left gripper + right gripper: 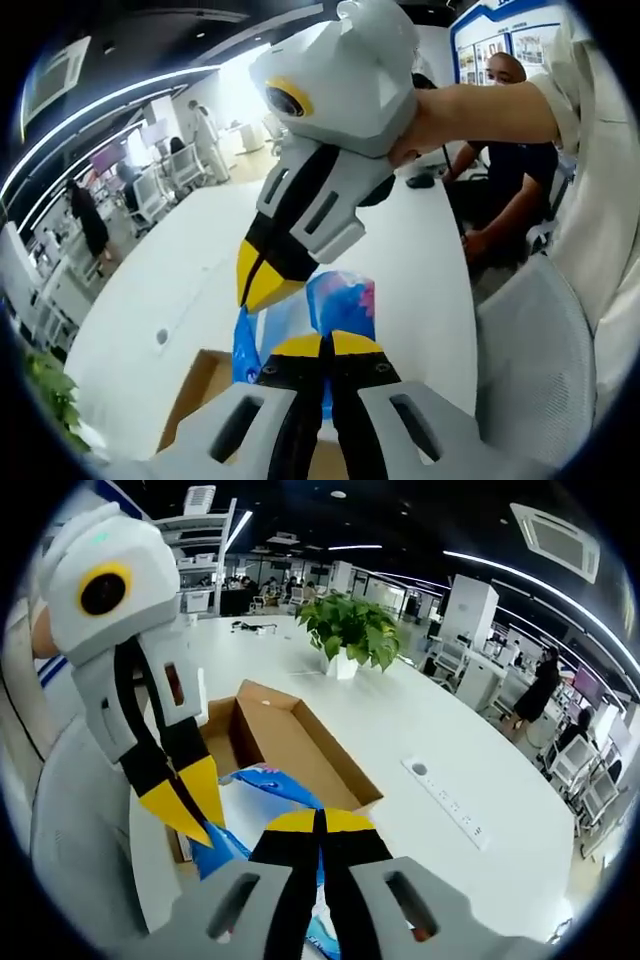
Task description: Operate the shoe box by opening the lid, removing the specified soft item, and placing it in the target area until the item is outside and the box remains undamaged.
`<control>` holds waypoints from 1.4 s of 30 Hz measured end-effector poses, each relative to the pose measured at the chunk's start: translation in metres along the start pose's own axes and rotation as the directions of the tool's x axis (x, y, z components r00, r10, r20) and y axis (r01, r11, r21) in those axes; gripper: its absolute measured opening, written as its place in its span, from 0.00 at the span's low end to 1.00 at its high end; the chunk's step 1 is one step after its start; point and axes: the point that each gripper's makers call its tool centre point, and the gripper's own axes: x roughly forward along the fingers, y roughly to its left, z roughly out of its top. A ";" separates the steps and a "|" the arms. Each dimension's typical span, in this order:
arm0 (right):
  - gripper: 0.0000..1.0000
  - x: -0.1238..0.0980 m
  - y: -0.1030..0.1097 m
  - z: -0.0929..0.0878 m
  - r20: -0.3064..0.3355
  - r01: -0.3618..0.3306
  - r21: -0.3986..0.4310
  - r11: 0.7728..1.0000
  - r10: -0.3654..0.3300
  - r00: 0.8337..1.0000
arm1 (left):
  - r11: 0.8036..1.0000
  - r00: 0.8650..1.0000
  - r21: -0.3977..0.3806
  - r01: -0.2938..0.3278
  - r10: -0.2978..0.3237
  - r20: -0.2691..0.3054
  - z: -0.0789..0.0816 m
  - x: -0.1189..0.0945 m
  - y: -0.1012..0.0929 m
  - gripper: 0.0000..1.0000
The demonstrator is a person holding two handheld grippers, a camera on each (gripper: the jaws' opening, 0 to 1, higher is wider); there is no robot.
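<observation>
Both claws have their yellow-tipped jaws pressed together on a blue, white and pink soft bag, which hangs lifted between them above the table. Seen in the left gripper view, the left claw [323,345] pinches the bag [335,300] at its near edge, and the right claw [262,285] comes down from above to nip the bag's upper left corner. Seen in the right gripper view, the right claw [320,822] closes on the bag [262,780] just ahead of its tips, while the left claw [190,805] bites the blue edge to its left.

Two grips on separate edges probably keep the limp bag from folding or slipping as it is carried.

Just beyond and beneath the bag lies the cardboard box [300,742], open, with its brown inside bare where it shows; I judge the bag is already out and only the set-down remains. Holding it high likely keeps it clear of the box walls so the cardboard is not snagged.

Further ahead of the right claw stand a potted plant [350,630] and a socket strip [448,798] set in the white table [440,730]. A person's hand [430,125] holds the right claw.
</observation>
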 end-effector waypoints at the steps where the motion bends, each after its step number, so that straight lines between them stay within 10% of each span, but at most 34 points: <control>1: 0.00 -0.002 -0.002 -0.003 -0.003 0.004 0.003 1.000 -0.004 1.000 | 1.000 1.000 0.003 0.006 -0.006 -0.001 0.002 0.004 0.000 0.00; 42: 0.00 -0.085 -0.092 -0.105 -0.083 0.230 0.181 0.956 -0.218 0.972 | 0.985 0.988 0.114 0.132 -0.140 0.068 0.079 0.129 -0.018 0.00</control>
